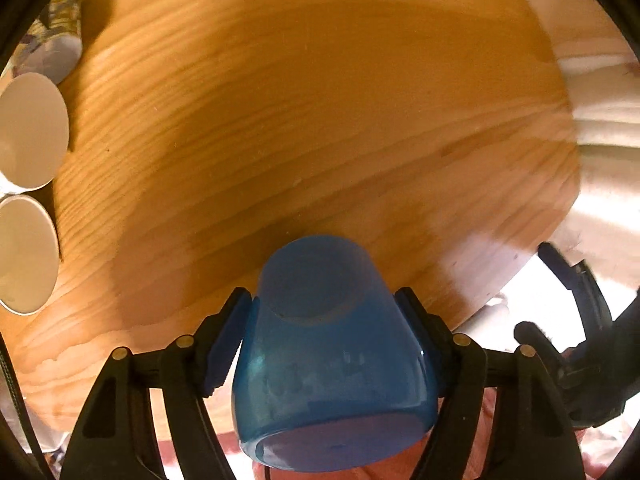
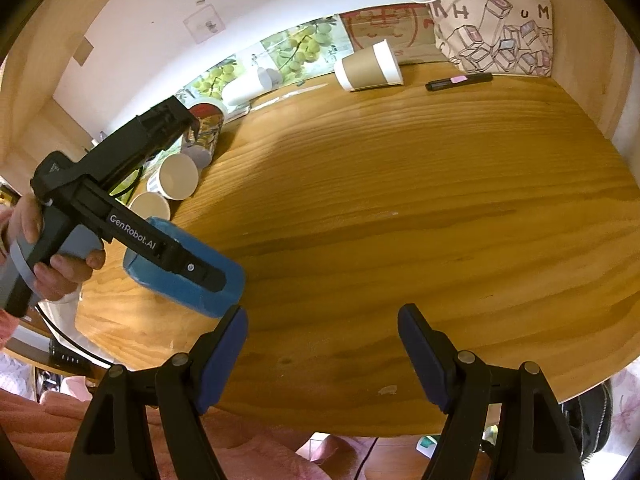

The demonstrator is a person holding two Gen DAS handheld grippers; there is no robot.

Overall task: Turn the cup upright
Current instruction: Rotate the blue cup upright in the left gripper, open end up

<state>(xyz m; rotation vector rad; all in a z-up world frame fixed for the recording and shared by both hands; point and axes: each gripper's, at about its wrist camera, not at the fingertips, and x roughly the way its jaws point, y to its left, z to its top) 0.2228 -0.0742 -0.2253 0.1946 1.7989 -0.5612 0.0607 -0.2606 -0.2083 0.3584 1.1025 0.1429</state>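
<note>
My left gripper (image 1: pixel 324 304) is shut on a blue cup (image 1: pixel 332 364), its pads pressed on both sides. The cup is held above the wooden table (image 1: pixel 304 120), tilted on its side, with its flat base pointing away from the camera and its rim toward the camera. In the right wrist view the same cup (image 2: pixel 160 276) hangs over the table's left front part, held by the left gripper (image 2: pixel 216 280). My right gripper (image 2: pixel 322 322) is open and empty over the table's front edge, to the right of the cup.
Several paper cups lie and stand along the table's left and back side: two white ones (image 1: pixel 28 132) by the left edge and a brown-sleeved one (image 2: pixel 368 66) lying at the back. A black marker (image 2: pixel 458 82) and a printed pouch (image 2: pixel 492 36) are at the back right.
</note>
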